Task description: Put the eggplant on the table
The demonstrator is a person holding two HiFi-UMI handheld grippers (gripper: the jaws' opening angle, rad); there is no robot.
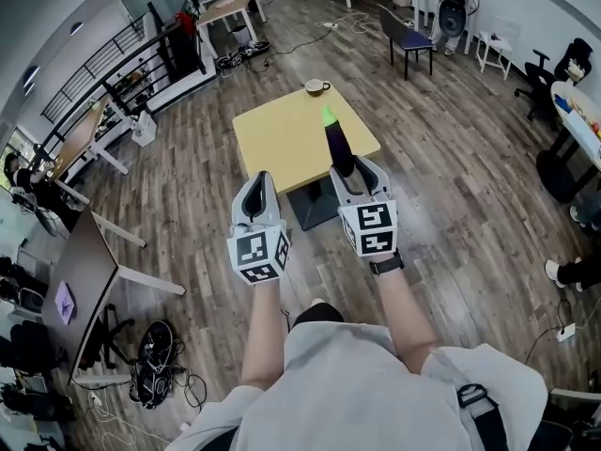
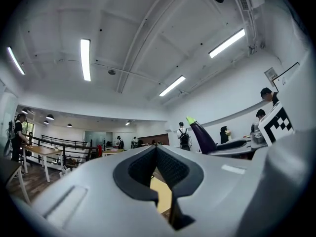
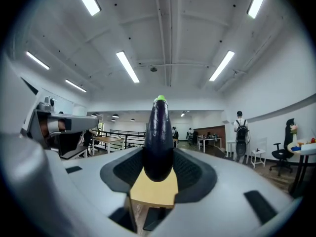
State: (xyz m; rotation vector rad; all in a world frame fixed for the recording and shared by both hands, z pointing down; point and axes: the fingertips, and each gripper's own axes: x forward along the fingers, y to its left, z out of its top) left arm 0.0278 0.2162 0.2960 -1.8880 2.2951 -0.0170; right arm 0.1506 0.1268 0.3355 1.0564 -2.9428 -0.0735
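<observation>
A dark purple eggplant (image 1: 336,144) with a green stem end sticks out forward from my right gripper (image 1: 358,171), which is shut on its thick end. It hangs above the near right part of the square yellow table (image 1: 277,139). The right gripper view shows the eggplant (image 3: 158,137) pinched between the dark pads of the right gripper (image 3: 158,158), with the table (image 3: 153,190) below. My left gripper (image 1: 256,188) is level beside it, over the table's near edge, shut with nothing in it. From the left gripper (image 2: 155,151) the eggplant (image 2: 201,137) shows at the right.
A brown cup (image 1: 316,86) stands at the table's far edge. The table's dark base (image 1: 315,207) sits on the wooden floor. A blue chair (image 1: 409,38) stands beyond, a dark desk (image 1: 80,271) at the left, and cables (image 1: 155,360) lie beside it.
</observation>
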